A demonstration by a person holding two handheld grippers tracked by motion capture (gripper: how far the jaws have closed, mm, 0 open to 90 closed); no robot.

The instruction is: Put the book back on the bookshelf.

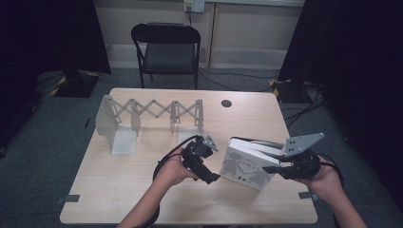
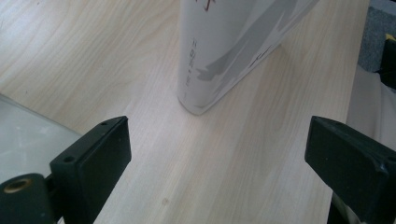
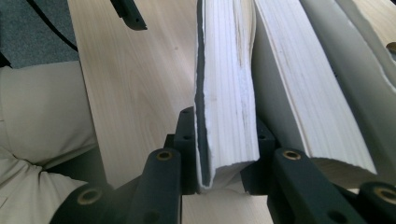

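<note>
Rack (image 1: pixel 142 114): no books in it | right gripper (image 1: pixel 275 169): clenched on book (image 1: pixel 244 167), near rack | left gripper (image 1: pixel 209 164): released, beside book

book (image 1: pixel 245 168) cover and spine print too blurred to read, no other text

A black folding chair (image 1: pixel 166 50) stands at top centre, beyond the wooden table (image 1: pixel 119 190). An expanding rack (image 1: pixel 142 118) stands upright at the table's upper left. A round hole (image 1: pixel 226 103), probably a cable port, lies upper centre.
</note>
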